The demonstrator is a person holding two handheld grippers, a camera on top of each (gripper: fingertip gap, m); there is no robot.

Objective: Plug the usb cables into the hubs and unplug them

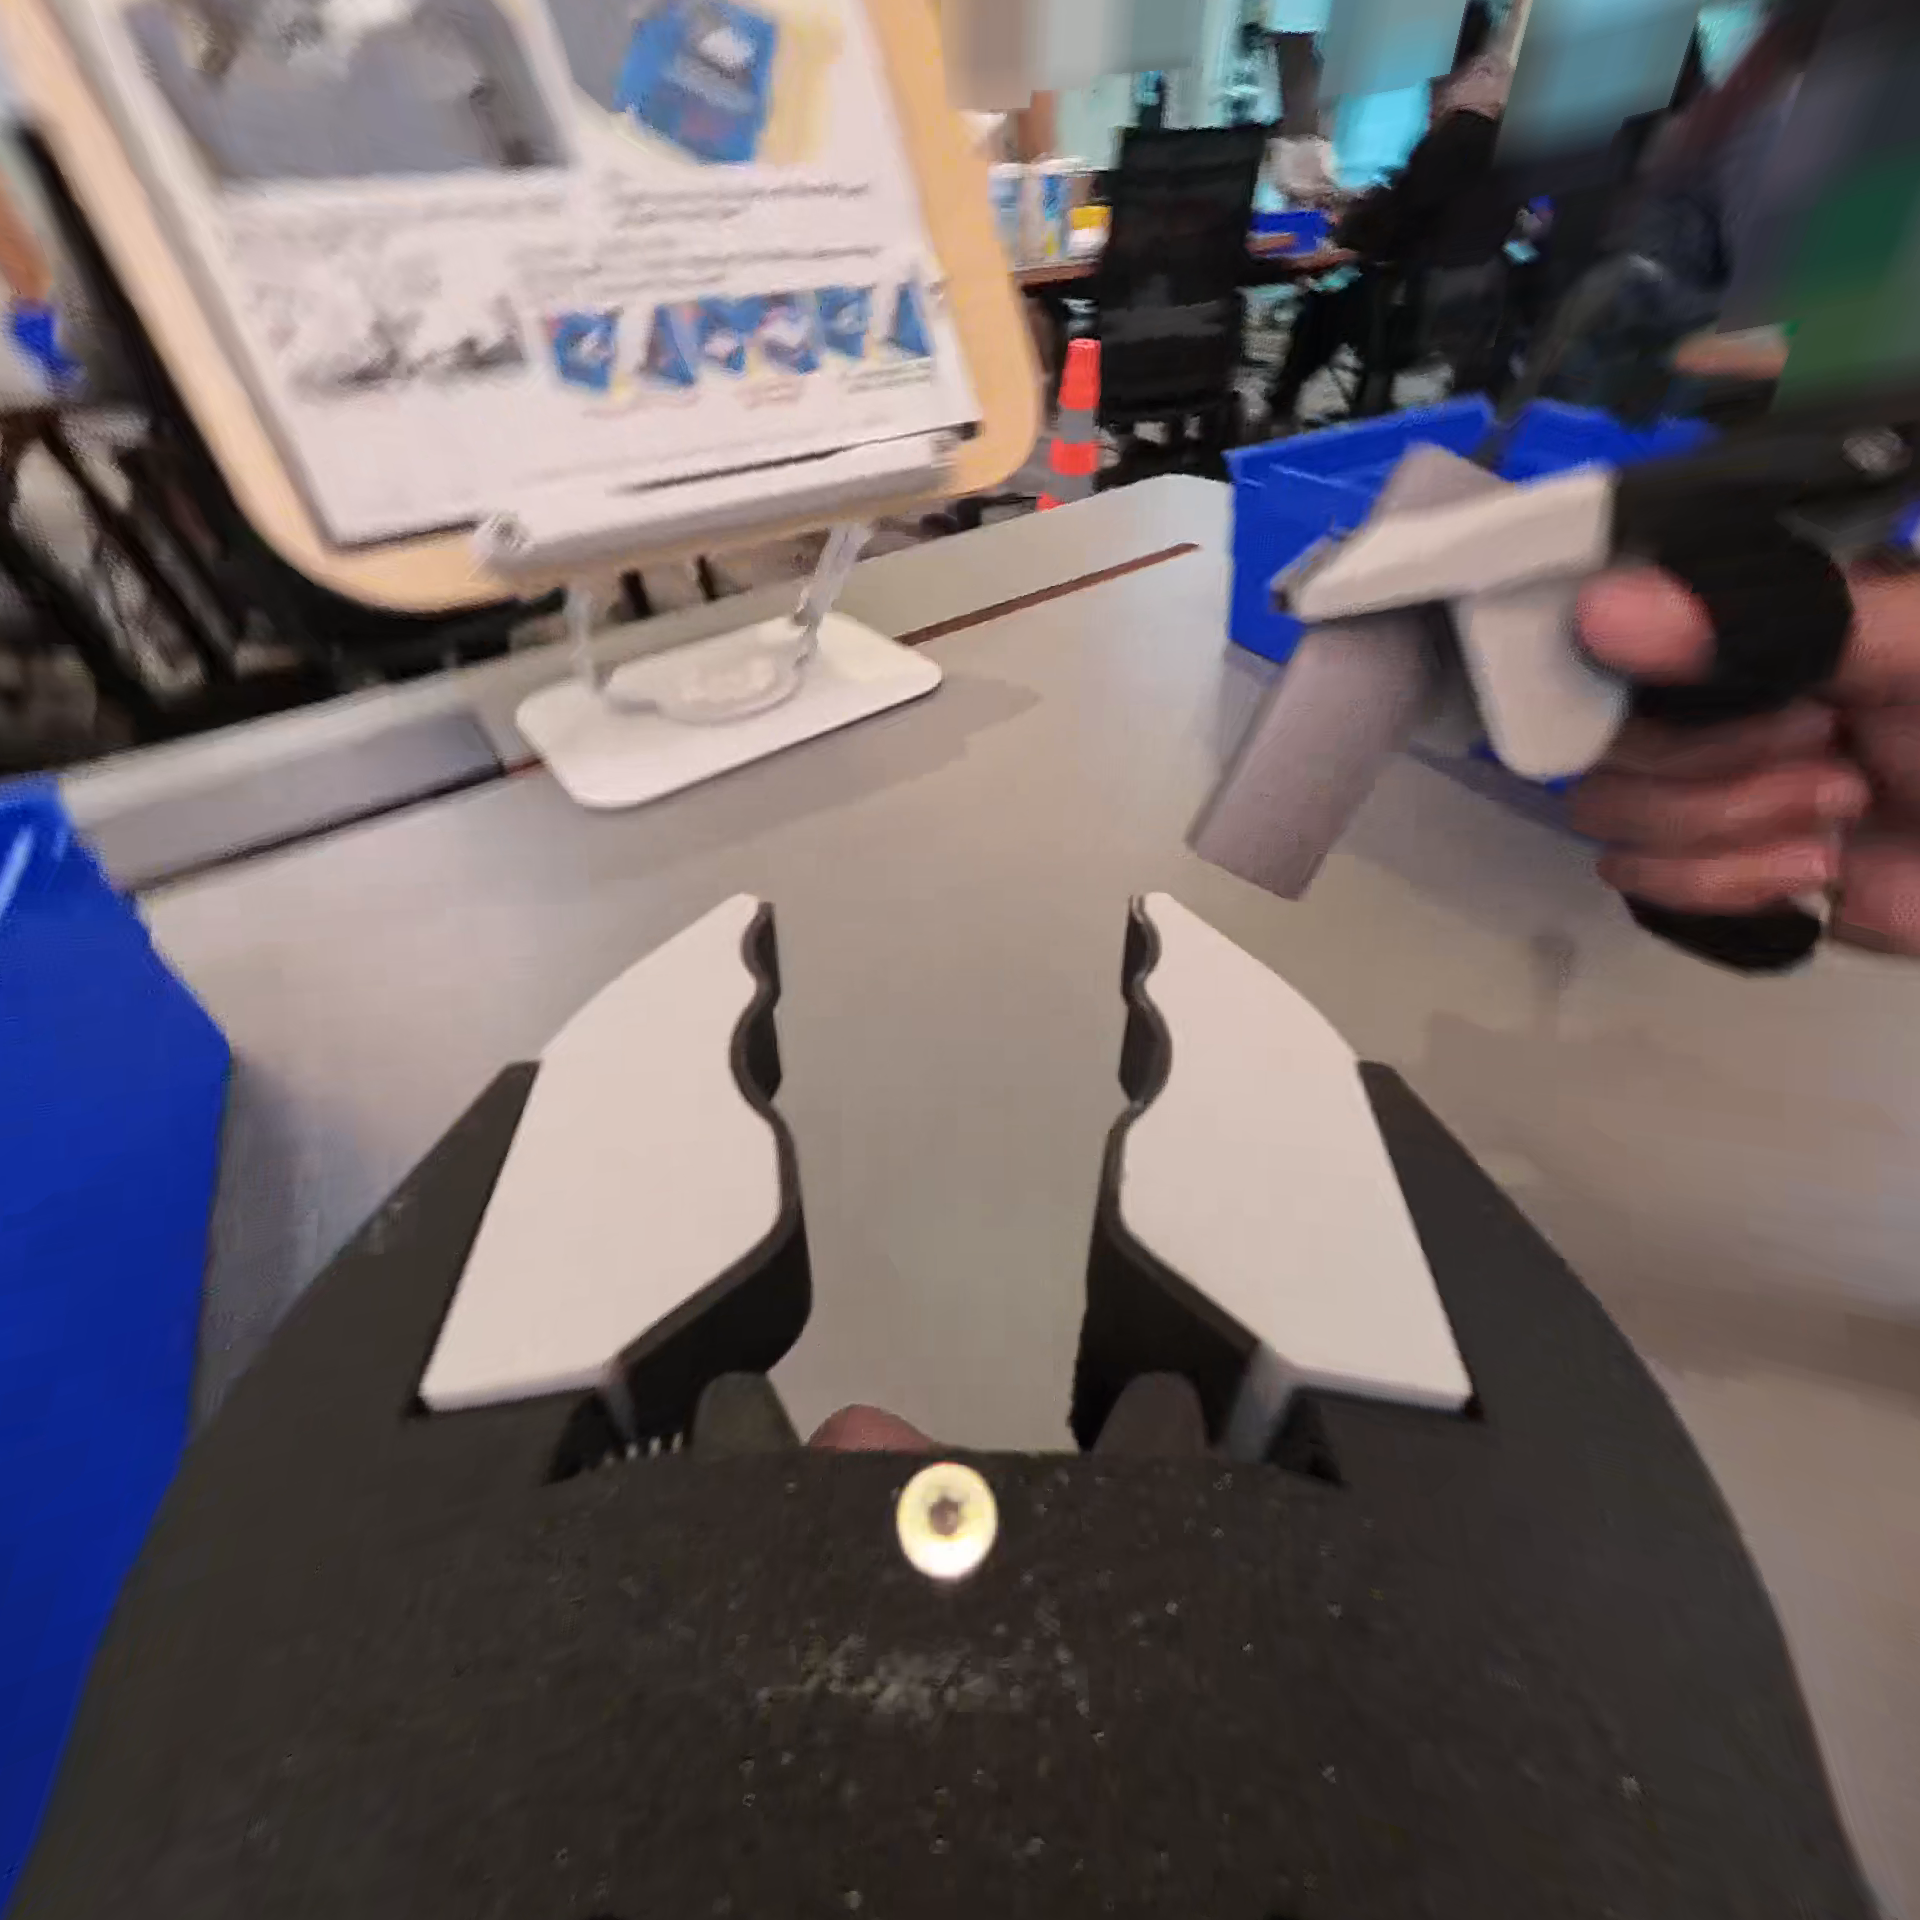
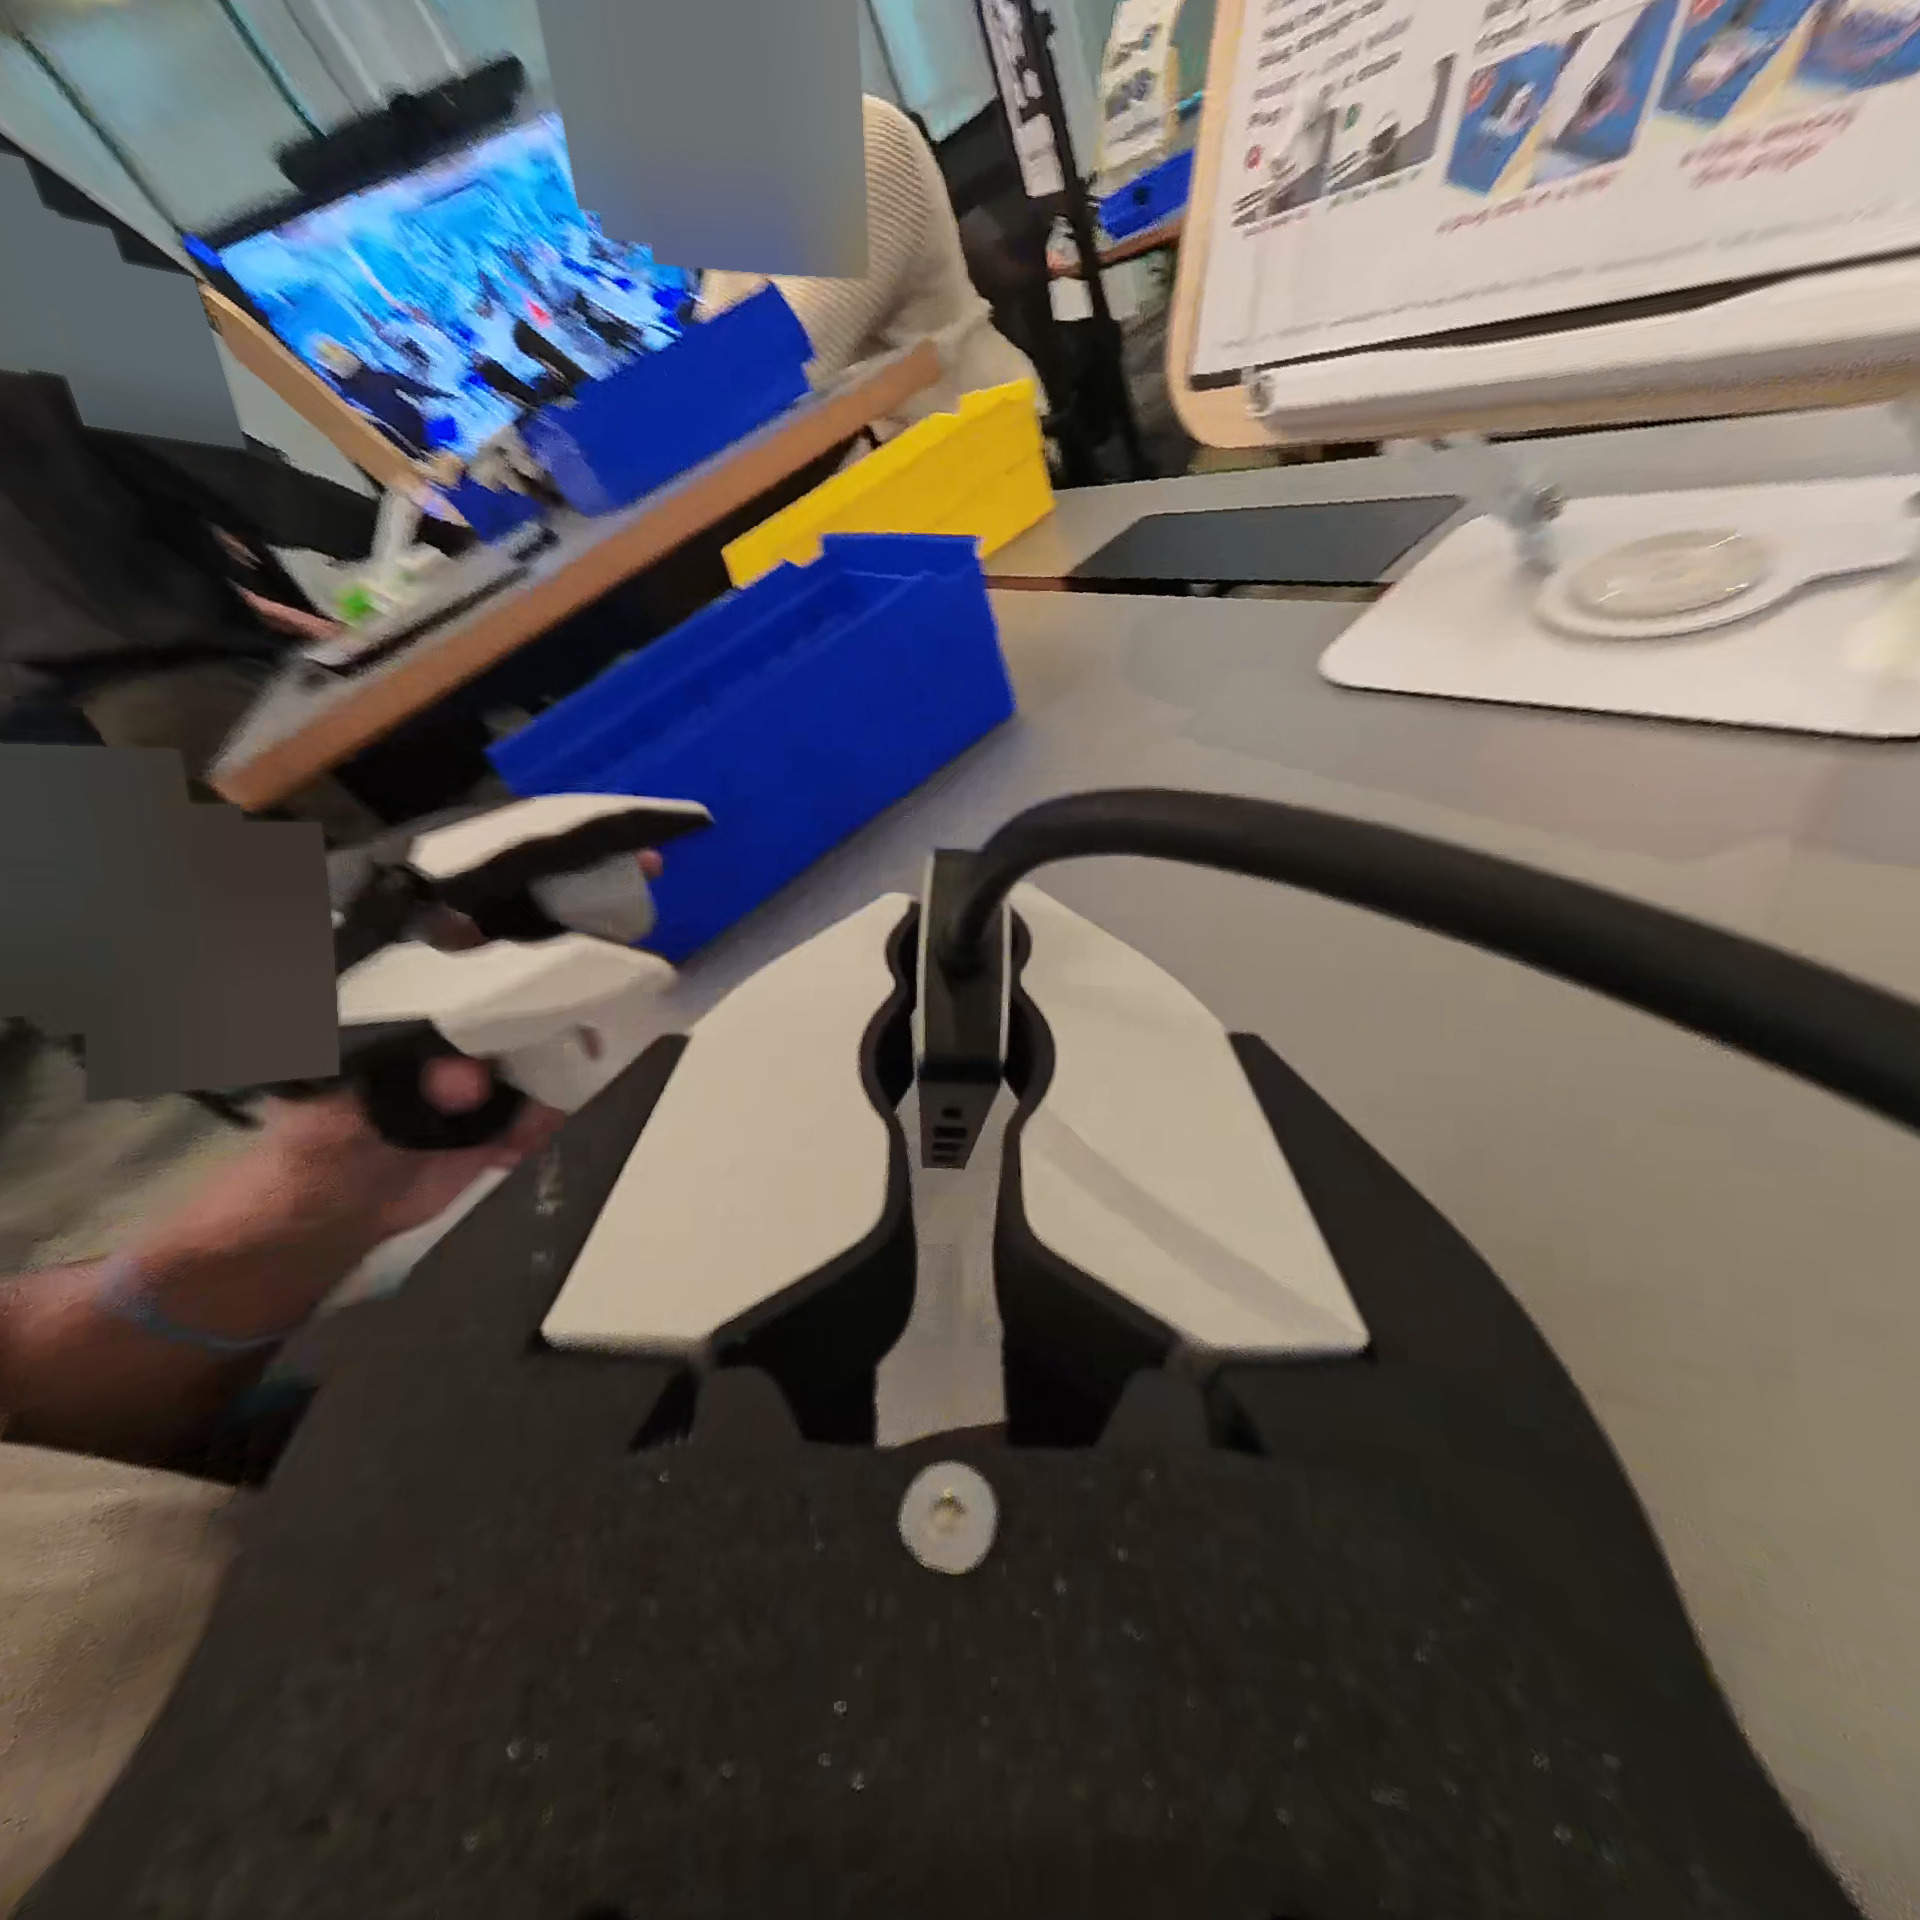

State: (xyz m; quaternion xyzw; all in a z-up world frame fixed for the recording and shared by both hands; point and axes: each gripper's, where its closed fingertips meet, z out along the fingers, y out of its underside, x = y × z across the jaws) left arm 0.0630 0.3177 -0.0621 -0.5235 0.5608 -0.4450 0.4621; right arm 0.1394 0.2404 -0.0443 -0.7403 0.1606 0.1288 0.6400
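Right tool [image 2: 958, 997] was clamped on the hub [image 2: 956, 1023], left tool [image 1: 951, 935] wide open and empty above the counter [image 1: 935, 790], so next it needed a cable.

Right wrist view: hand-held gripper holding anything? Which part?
Yes. The right hand-held gripper is shut on a small black USB hub, clamped across its body near the end where its thick black cable exits. The left hand-held gripper is open and empty.

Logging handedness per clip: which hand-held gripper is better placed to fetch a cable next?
Left, probably. The left hand-held gripper is open and empty over the table; the right hand-held gripper is shut on the hub.
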